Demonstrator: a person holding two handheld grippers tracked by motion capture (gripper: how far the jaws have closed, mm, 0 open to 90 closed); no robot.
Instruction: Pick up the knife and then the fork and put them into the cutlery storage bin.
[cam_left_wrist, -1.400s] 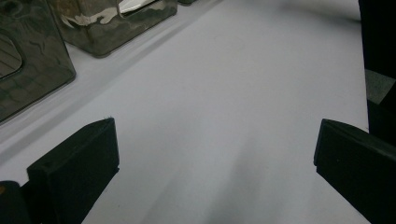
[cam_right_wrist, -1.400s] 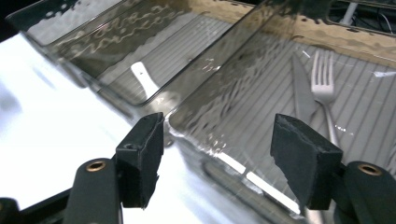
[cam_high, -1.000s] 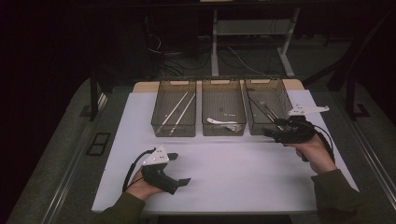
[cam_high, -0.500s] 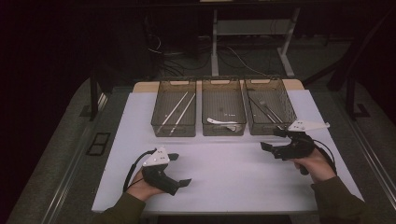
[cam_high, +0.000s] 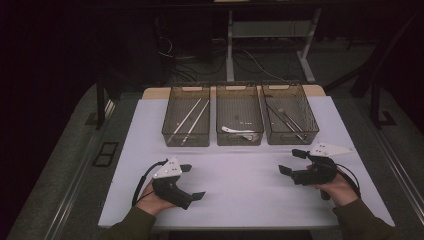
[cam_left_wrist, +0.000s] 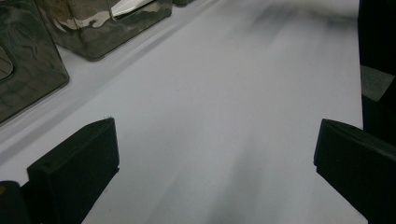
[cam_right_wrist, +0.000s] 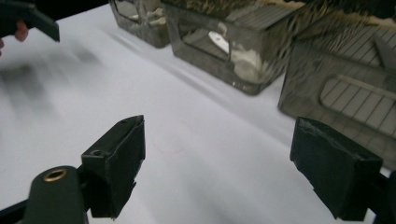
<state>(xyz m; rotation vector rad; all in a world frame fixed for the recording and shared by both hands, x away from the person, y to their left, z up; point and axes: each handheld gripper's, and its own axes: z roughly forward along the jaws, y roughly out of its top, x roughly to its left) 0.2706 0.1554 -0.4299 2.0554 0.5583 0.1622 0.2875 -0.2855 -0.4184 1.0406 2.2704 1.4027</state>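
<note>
White tabletop (cam_high: 240, 180) is seen from above with 3 smoky bins (cam_high: 239, 121) at its far edge, well apart from the left gripper (cam_high: 192, 181) and right gripper (cam_high: 293, 162). Both are held wide, empty. Ribbed bin walls are resolved solely by the right gripper view.

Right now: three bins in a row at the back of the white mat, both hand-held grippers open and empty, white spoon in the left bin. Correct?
Not quite. The white spoon lies in the middle bin, as the high view shows; the left bin holds two thin sticks. The rest stands: left hand-held gripper and right hand-held gripper are open and empty.
</note>
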